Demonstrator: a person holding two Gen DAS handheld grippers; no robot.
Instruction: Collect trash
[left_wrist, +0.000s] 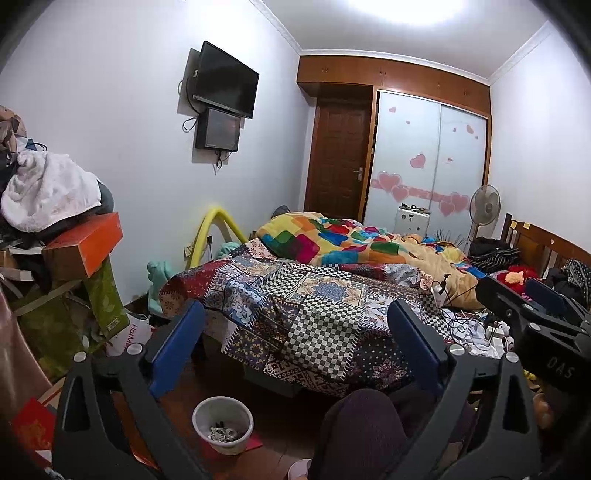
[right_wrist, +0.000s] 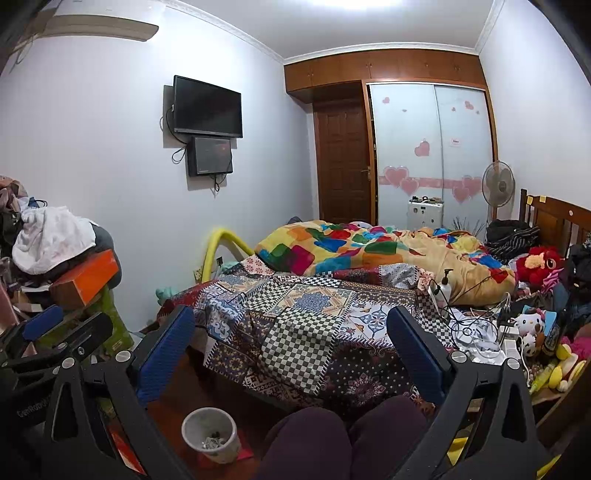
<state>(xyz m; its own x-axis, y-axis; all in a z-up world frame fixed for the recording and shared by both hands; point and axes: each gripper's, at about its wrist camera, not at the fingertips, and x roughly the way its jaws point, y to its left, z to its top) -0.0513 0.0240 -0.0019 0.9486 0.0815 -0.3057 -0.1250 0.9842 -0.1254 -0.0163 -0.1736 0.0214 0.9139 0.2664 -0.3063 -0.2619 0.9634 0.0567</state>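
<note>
A small white bin stands on the dark floor by the bed's near corner, with small white and dark scraps in its bottom; it also shows in the right wrist view. My left gripper is held above the floor, open wide, with nothing between its blue pads. My right gripper is beside it, also open and empty. Each one shows in the other's view: the right gripper at the right edge, the left gripper at the left edge. Both point toward the bed.
A bed with a patchwork cover and a colourful quilt fills the middle. Cables, chargers and soft toys clutter its right side. Boxes and clothes are piled at the left. The person's knees are below.
</note>
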